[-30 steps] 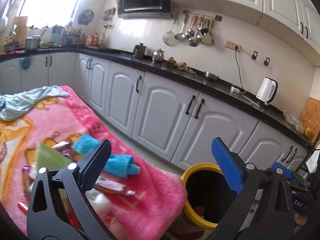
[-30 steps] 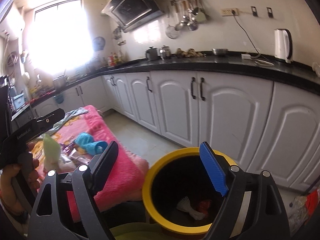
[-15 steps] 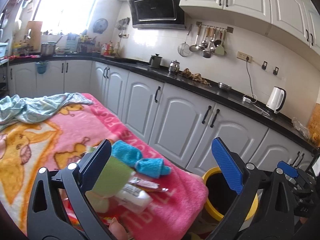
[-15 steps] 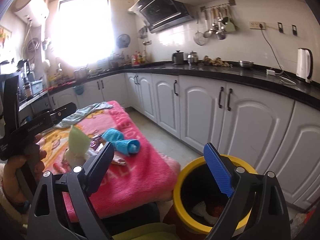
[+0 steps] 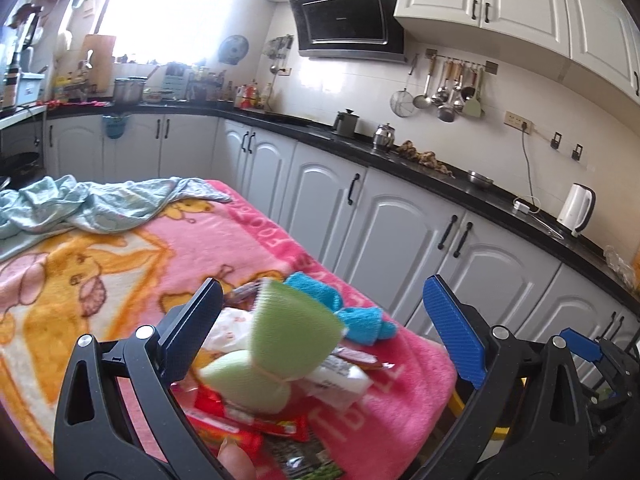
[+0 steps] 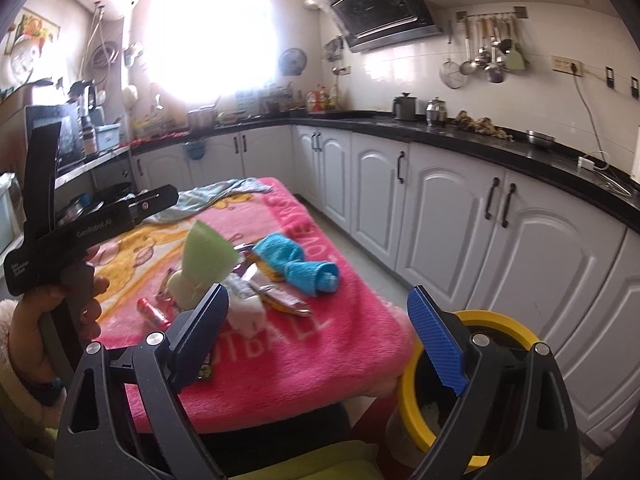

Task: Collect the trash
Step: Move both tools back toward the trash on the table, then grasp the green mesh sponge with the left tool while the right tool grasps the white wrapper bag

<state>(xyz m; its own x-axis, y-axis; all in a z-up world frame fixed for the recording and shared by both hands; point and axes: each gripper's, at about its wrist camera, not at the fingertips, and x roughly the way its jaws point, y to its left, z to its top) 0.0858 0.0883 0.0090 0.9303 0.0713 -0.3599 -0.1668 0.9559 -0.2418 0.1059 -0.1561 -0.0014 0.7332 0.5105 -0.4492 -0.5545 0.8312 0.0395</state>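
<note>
Pink fleece, the blanket (image 6: pixel 280 344) over the bench, now fills both views where a second ago the yellow-rimmed bin (image 6: pixel 408 384) sat squarely in front of us. We have swung both tools away from the bin and back toward the litter, so we judge one drop finished and the next pick beginning.

The right tool (image 6: pixel 320 320) stands wide, nothing between its pads, with the bin low at its right side. The left tool (image 5: pixel 320 304) is spread wide too and grips nothing; the green mesh pouch (image 5: pixel 294 344) stands in front of it among the litter, and we cannot tell if it touches the dark finger.

The remaining trash lies clustered near the blanket's near corner: red wrappers (image 5: pixel 248 420), a white packet (image 5: pixel 344 380), foil sachets (image 6: pixel 280 300). A blue cloth (image 6: pixel 300 264) lies just beside them, probably not rubbish.
</note>
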